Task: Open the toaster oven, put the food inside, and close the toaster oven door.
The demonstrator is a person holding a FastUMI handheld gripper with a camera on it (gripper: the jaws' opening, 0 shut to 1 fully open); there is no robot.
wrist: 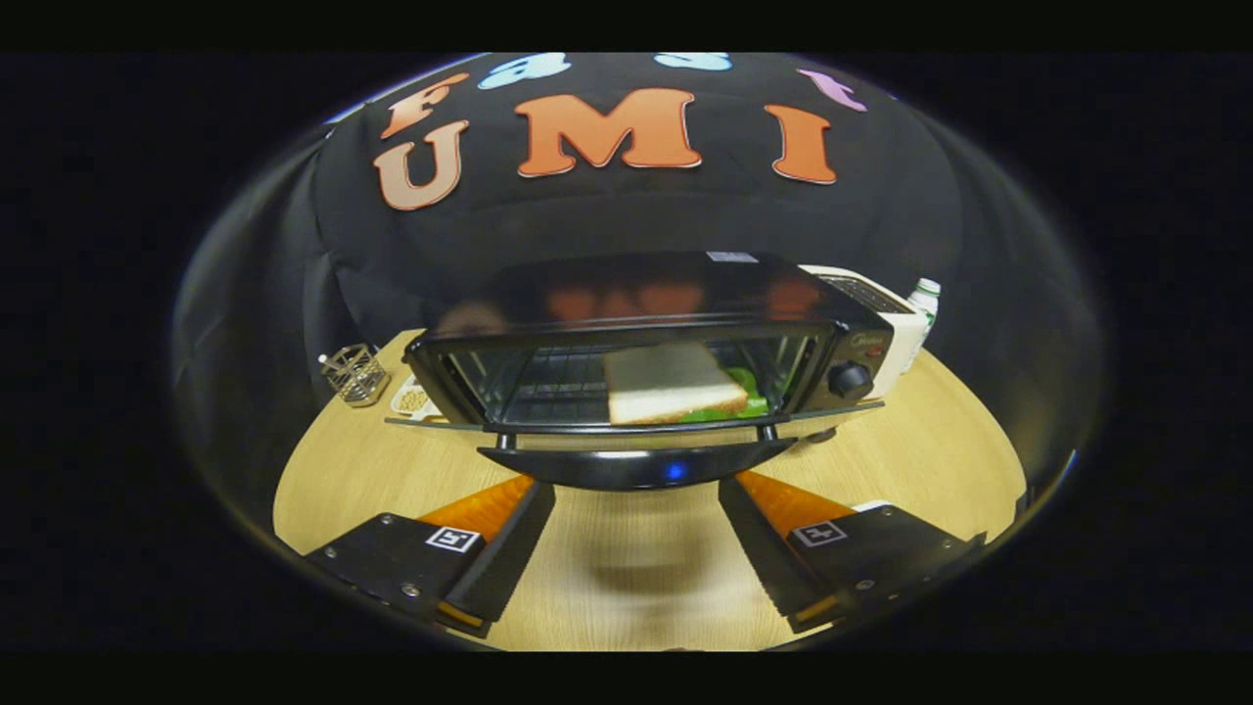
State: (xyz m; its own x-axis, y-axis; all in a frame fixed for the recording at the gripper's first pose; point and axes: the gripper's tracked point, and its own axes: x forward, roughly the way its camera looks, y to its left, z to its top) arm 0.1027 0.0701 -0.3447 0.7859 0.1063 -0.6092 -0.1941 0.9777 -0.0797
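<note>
With its door [636,427] dropped flat toward the gripper [636,534], the toaster oven [646,343] stands open on the wooden table [920,460]; the sandwich [673,384] already lies on the rack, right of centre. Fingers spread, gripping nothing, sit just under the door handle [636,464]. Closing the door remains.

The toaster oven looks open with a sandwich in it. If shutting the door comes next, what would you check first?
1. Food inside: the white-bread sandwich with green lettuce lies on the rack of the black toaster oven. Ok.
2. Food clear of the door's swing: it reaches near the front edge. Cannot tell.
3. Door state: the glass door is folded down flat. Ok, ready to lift.
4. Black door handle reachable: just ahead of the tool's fingers. Ok.
5. Tool empty: fingers spread apart, holding nothing. Ok.
6. Wooden table under the door free of obstacles: cannot tell.
</note>
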